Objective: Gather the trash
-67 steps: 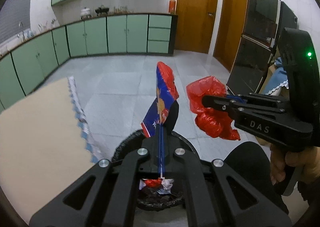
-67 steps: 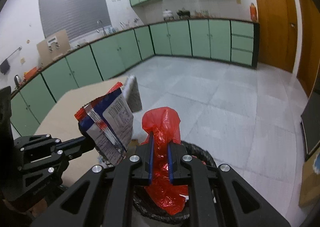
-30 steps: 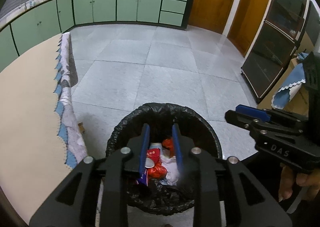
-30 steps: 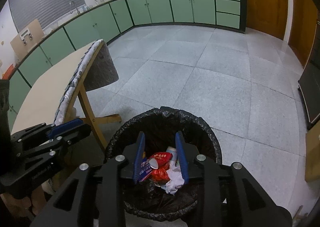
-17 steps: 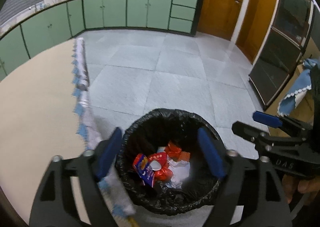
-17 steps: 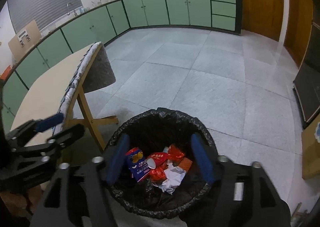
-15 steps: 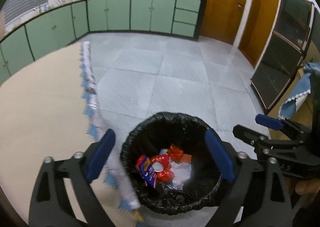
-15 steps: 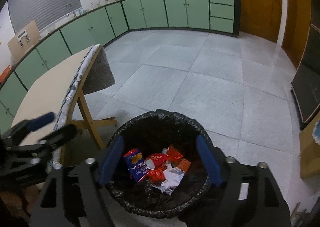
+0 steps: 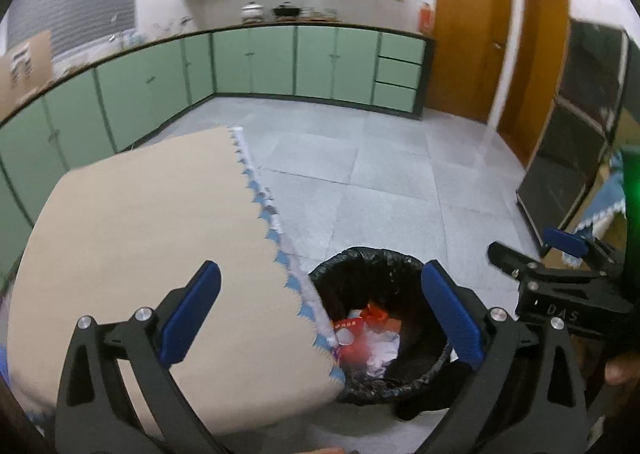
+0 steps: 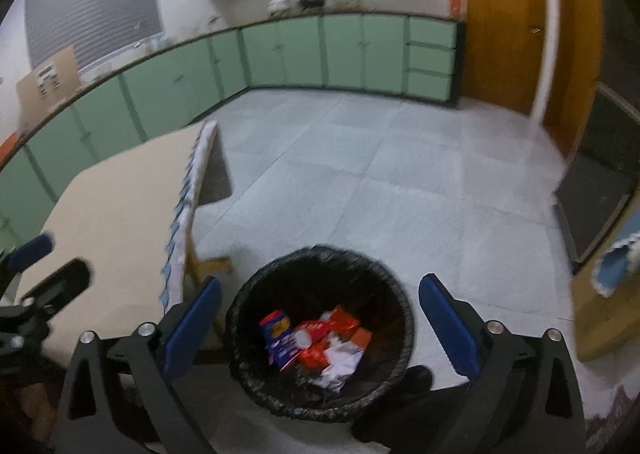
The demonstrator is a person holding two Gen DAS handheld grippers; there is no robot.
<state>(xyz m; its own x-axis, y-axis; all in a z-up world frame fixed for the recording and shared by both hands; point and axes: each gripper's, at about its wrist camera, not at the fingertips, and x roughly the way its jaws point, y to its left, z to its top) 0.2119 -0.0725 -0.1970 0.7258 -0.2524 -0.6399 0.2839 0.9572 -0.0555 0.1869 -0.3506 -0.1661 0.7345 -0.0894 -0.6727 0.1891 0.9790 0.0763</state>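
A round bin lined with a black bag (image 10: pixel 240 354) stands on the floor below both grippers. It holds a blue and red snack wrapper (image 10: pixel 280 340), red plastic (image 10: pixel 316 354) and white paper (image 10: pixel 340 364). My right gripper (image 10: pixel 318 316) is wide open and empty above the bin. My left gripper (image 9: pixel 318 306) is wide open and empty over the table's edge; the bin (image 9: pixel 400 266) shows beside it, partly hidden by the table. The right gripper (image 9: pixel 560 278) also shows at the right of the left wrist view.
A beige-topped table (image 9: pixel 140 234) with a blue and white trim stands left of the bin. Green cabinets (image 9: pixel 280 61) line the far walls. Wooden doors (image 9: pixel 468 29) and a dark glass cabinet (image 9: pixel 576 149) are at the right. Grey tiled floor lies beyond.
Both grippers let go of the wrapper and the red bag, which now lie in the bin. Both then opened wide and drew up and back from the bin.
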